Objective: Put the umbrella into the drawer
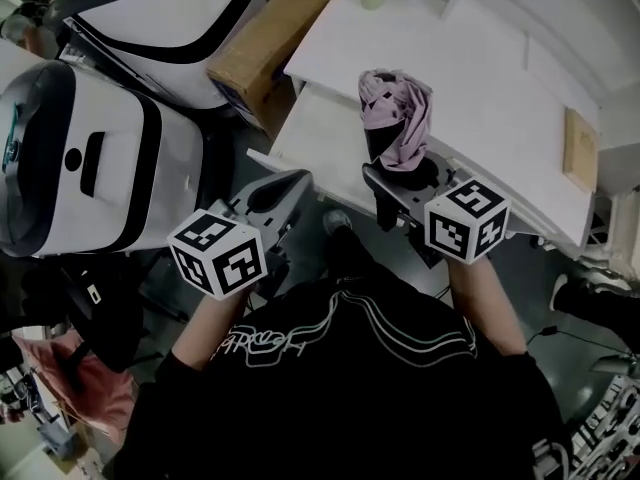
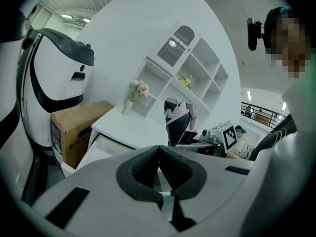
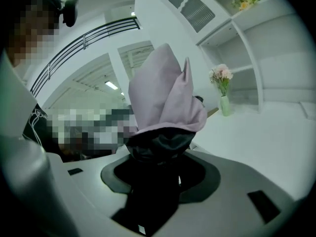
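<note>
Fingers [image 3: 210,179] of my right gripper [image 3: 158,174] are squeezed on the folded umbrella [image 3: 165,98]. It sticks up, pink on top and black below. Its bottom end goes down between the jaws, so I cannot see the handle. My left gripper [image 2: 159,149] has its tips pressed together with nothing in them. It is beside the right one, near the front of the white desk [image 1: 400,48]. The drawer [image 1: 315,138] looks pulled out under the desk top, but I cannot see well what is inside. The umbrella is up in my gripper by the desk's front edge, not in the drawer. A brown box [image 1: 265,43] sits by the desk, its far end cut off in the head view.
</note>
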Tool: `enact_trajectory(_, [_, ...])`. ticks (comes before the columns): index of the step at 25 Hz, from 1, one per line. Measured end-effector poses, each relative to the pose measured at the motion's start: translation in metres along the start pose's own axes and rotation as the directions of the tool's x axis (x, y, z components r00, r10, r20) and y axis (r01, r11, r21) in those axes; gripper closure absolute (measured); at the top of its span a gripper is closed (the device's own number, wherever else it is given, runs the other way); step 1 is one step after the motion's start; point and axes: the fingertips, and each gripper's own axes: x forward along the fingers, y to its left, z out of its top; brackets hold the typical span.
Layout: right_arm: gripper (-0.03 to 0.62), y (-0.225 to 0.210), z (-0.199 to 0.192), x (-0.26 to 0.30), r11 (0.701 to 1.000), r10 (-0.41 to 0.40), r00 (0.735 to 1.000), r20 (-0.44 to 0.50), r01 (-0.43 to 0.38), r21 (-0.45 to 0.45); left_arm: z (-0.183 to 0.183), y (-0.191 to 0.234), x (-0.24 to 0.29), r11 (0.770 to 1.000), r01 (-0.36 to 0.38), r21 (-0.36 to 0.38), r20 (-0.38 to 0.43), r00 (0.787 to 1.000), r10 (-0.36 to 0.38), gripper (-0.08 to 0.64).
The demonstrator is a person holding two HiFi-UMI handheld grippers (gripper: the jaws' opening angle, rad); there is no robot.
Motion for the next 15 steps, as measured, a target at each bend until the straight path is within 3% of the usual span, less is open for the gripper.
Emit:
enact_trajectory(7, [0.373,-0.041,-0.009,0.063,0.998,0.011,0.988,-0.157,-0.021,-0.061,0.018,0.044,0.019,0.997,-0.058,-0.054,0.008,0.998,0.058,0.540])
enact_trajectory(15, [0.373,-0.076,-0.051,0.123,0.994,0.032,0.942,-0.333,-0.064,-0.084,0.026,0.086,0.037,0.986,-0.111,-0.122,0.016,0.993,0.113,0.540])
